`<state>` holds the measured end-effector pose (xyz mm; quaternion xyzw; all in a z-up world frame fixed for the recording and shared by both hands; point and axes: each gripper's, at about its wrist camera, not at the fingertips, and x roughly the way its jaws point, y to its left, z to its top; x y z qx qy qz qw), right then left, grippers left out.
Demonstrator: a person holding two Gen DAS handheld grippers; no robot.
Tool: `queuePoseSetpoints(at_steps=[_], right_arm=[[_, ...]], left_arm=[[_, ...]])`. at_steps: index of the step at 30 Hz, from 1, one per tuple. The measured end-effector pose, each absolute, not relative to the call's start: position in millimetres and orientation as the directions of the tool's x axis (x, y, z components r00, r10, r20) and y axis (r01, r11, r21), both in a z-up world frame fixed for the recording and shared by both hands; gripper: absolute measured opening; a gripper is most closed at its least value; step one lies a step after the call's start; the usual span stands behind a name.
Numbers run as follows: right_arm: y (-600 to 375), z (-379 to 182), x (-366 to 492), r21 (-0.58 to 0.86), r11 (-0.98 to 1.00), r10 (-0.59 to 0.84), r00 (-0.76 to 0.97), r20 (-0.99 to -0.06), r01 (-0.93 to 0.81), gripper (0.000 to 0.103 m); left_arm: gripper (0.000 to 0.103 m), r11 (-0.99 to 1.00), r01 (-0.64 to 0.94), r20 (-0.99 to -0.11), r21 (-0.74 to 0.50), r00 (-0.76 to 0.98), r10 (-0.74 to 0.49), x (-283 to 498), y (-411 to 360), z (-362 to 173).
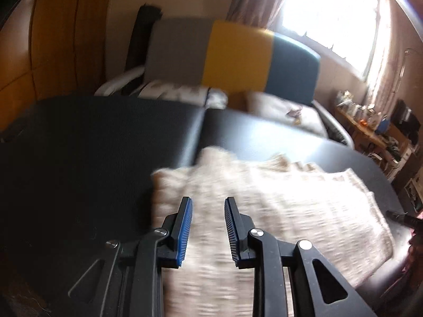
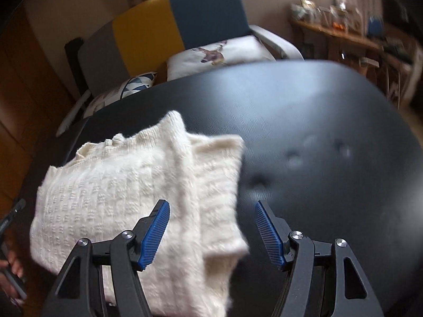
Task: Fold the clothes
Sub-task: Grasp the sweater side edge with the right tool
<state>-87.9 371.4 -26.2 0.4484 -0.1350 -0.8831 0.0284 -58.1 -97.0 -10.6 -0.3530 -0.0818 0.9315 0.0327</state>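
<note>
Only one cream cable-knit sweater (image 2: 137, 198) lies folded on the black padded table (image 2: 317, 121); both grippers hover above it, the left gripper (image 1: 208, 212) parted narrowly, the right gripper (image 2: 211, 218) spread wide, neither holding anything; no readable writing.

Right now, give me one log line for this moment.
left tongs: open, empty | right tongs: open, empty | white knit sweater: partly folded on black table
</note>
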Motion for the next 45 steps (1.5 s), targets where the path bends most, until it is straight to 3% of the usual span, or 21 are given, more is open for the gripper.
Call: queuePoseSetpoints(at_steps=[6, 14, 21, 24, 27, 30, 36, 38, 40, 45], right_arm=[[392, -52, -78, 0.41, -0.904, -0.266, -0.586, -0.765, -0.124, 0.07], [391, -69, -82, 0.564, -0.82, -0.4, -0.607, -0.687, -0.097, 0.075], [383, -77, -92, 0.659, -0.752, -0.525, -0.593, -0.611, -0.012, 0.076], [386, -82, -95, 0.7, -0.714, -0.555, -0.592, -0.584, -0.021, 0.066], [387, -86, -99, 0.679, -0.733, -0.534, -0.582, -0.614, -0.044, 0.039], [388, -90, -99, 0.686, -0.726, -0.538, -0.578, -0.613, -0.051, 0.025], [388, -95, -97, 0.753, -0.653, -0.582, -0.579, -0.571, -0.087, 0.02], [392, -95, -97, 0.775, -0.623, -0.593, -0.583, -0.555, -0.103, 0.02], [394, -93, -96, 0.794, -0.599, -0.604, -0.592, -0.534, -0.105, 0.019], [391, -86, -99, 0.807, -0.582, -0.629, -0.575, -0.523, -0.097, 0.019]], left_arm=[[0.027, -0.973, -0.116, -0.677, -0.199, -0.702, 0.222, -45, -39, -30], [0.028, -0.982, -0.178, -0.702, -0.064, -0.691, 0.171, -33, 16, -62], [0.029, -0.98, -0.176, -0.684, -0.089, -0.705, 0.189, -23, 10, -69], [0.03, -0.98, -0.186, -0.668, -0.067, -0.722, 0.183, -18, 11, -74], [0.03, -0.981, -0.186, -0.662, -0.058, -0.729, 0.178, -14, 12, -75], [0.029, -0.983, -0.178, -0.667, -0.045, -0.727, 0.162, -12, 17, -68], [0.028, -0.955, -0.295, -0.594, 0.01, -0.77, 0.232, 17, 53, -51], [0.027, -0.938, -0.341, -0.592, 0.066, -0.77, 0.239, 19, 69, -52], [0.017, -0.929, -0.348, -0.597, 0.124, -0.774, 0.211, 16, 80, -58], [0.012, -0.934, -0.325, -0.638, 0.15, -0.753, 0.159, 3, 90, -81]])
